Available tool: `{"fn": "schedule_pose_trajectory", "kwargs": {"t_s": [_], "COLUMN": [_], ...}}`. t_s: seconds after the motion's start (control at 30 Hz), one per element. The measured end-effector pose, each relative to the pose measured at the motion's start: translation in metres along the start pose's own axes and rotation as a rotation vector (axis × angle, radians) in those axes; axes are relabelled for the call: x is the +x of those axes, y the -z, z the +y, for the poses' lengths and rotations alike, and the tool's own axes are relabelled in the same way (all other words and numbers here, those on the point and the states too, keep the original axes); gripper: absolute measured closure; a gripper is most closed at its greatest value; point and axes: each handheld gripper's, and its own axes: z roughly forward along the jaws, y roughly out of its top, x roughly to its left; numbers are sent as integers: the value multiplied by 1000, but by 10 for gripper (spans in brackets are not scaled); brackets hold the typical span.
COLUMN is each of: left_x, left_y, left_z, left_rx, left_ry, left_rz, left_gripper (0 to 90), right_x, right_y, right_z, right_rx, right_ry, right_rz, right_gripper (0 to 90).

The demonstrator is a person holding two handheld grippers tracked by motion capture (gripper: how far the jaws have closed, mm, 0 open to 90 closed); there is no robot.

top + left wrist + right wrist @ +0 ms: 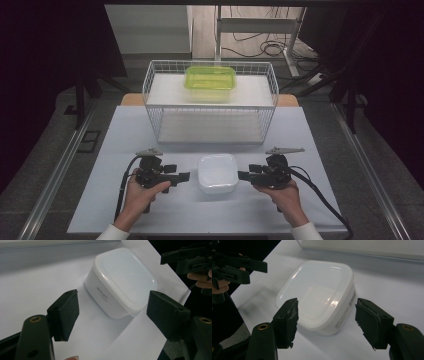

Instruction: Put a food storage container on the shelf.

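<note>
A white lidded container (216, 173) sits on the white table (165, 212), between my two grippers. My left gripper (186, 176) points at its left side with jaws open and nothing between them. My right gripper (241, 175) points at its right side, also open and empty. In the left gripper view the container (125, 277) lies just beyond the spread jaws of the left gripper (113, 306), and the right gripper (185, 260) shows past it. The right gripper view has the container (317, 287) ahead of the right gripper (327, 315), with the left gripper (249, 267) beyond.
A white wire basket (210, 125) stands at the back of the table. A green lidded container (210, 82) rests on its upper shelf. Dark table edges and metal rails run along both sides.
</note>
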Motion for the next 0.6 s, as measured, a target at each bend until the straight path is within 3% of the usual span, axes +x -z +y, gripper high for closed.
{"fn": "schedule_pose_trajectory", "kwargs": {"t_s": [0.33, 0.6], "left_x": [3, 8], "left_y": [-11, -23], "left_z": [6, 9], "left_rx": [11, 33], "left_ry": [62, 125], "left_rz": [-10, -52], "left_gripper": [273, 291], "right_x": [-8, -17], "right_y": [-8, -18], "right_z": [5, 9], "right_rx": [7, 30], "right_ry": [-43, -82], "right_rz": [17, 28], "right_gripper": [355, 376]}}
